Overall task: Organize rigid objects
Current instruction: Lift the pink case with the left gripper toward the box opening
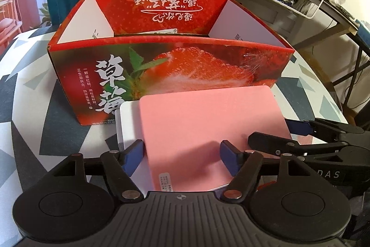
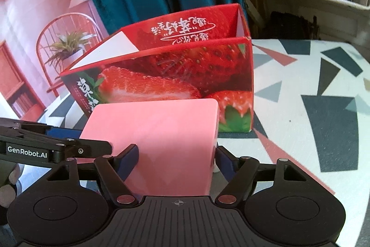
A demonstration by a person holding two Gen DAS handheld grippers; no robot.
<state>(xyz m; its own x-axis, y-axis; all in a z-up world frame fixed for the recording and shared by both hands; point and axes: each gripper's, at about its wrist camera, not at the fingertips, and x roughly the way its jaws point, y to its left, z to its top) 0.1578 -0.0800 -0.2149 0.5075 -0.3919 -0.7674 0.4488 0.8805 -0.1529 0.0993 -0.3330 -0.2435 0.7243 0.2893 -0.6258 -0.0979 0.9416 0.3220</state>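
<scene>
Both tongs straddle the flat pink rounded-corner plastic case (image 1: 208,131) lying before the open red strawberry-print cardboard box (image 1: 171,62), left tongs (image 1: 181,155) released, right tongs (image 2: 177,160) seemingly clenched on it (one-sided grip), so lifting could tilt it.

A smooth, matt pink plastic block (image 2: 159,138) sits before a glossy printed cardboard box (image 1: 166,69) on a matt patterned cloth (image 2: 312,108), near black plastic gripper fingers (image 1: 133,154).

Flat pink case (image 1: 208,131) tilted against open strawberry box (image 1: 185,62), possibly atop white slab (image 1: 128,122).
</scene>
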